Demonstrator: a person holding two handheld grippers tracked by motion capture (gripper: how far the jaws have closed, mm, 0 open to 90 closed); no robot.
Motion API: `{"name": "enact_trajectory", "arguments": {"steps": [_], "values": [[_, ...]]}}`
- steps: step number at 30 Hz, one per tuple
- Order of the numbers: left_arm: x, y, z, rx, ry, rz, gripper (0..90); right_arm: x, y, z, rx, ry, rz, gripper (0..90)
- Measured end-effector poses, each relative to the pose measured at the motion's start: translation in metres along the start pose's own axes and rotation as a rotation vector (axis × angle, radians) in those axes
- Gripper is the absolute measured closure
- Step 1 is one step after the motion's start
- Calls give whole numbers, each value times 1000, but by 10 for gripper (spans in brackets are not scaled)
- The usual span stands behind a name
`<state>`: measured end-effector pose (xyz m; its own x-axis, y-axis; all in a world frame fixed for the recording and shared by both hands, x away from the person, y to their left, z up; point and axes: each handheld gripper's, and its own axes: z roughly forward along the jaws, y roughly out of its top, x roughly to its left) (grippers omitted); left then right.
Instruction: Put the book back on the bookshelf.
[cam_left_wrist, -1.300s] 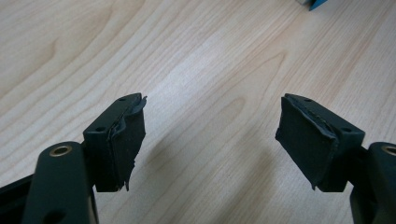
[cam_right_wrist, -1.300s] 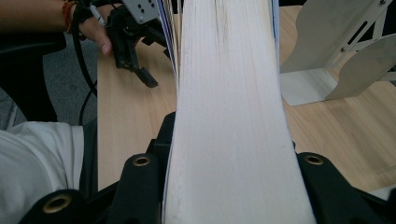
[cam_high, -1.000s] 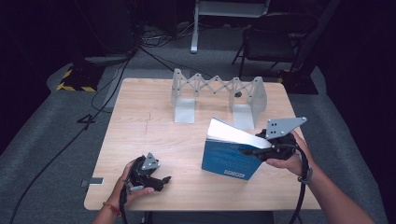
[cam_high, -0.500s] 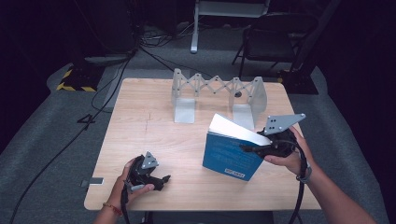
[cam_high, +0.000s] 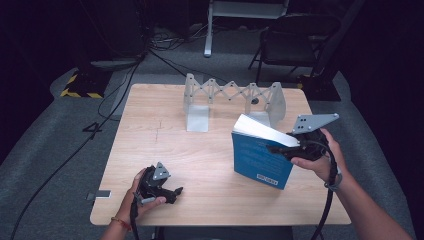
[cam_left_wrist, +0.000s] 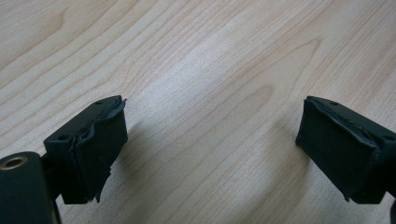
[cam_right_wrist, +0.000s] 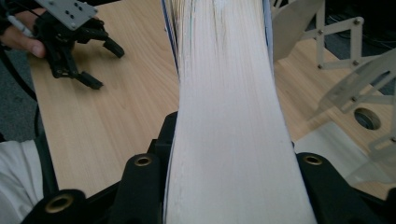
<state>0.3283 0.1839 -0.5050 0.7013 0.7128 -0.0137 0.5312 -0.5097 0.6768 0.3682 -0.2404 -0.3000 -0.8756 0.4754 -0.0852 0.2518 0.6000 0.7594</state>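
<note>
A blue book (cam_high: 260, 161) stands tilted on its lower edge on the right part of the wooden table (cam_high: 200, 150), white page edges up. My right gripper (cam_high: 280, 149) is shut on its upper right corner, and the page block (cam_right_wrist: 224, 93) runs up between the jaws in the right gripper view. My left gripper (cam_high: 173, 193) rests low at the table's front left, open; its jaws have just been opening. Bare wood lies between its pads (cam_left_wrist: 93, 144) in the left gripper view. It also appears far off, as the left gripper (cam_right_wrist: 103, 65), in the right gripper view.
A grey accordion-style rack (cam_high: 232, 97) stands across the back of the table, just behind the book. Cables (cam_high: 125, 95) and a chair (cam_high: 295, 35) are on the dark floor beyond. The table's front edge is close under both hands.
The right gripper and the book have shifted slightly to the right, with the book standing a bit more upright. The left hand has stayed in place.
</note>
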Motion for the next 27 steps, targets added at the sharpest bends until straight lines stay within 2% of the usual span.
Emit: {"name": "enact_trajectory", "arguments": {"steps": [7,12,20,27], "values": [[0,1,1,1,4,2,80,-21,-6,-14,10,-87,52,604],[0,1,1,-1,4,1,79,-36,-8,-21,31,-127,85,604],[1,1,1,3,-8,1,71,-62,-14,-29,39,-243,150,604],[1,2,2,4,-6,-2,63,-74,-8,-28,29,-283,183,604]]}}
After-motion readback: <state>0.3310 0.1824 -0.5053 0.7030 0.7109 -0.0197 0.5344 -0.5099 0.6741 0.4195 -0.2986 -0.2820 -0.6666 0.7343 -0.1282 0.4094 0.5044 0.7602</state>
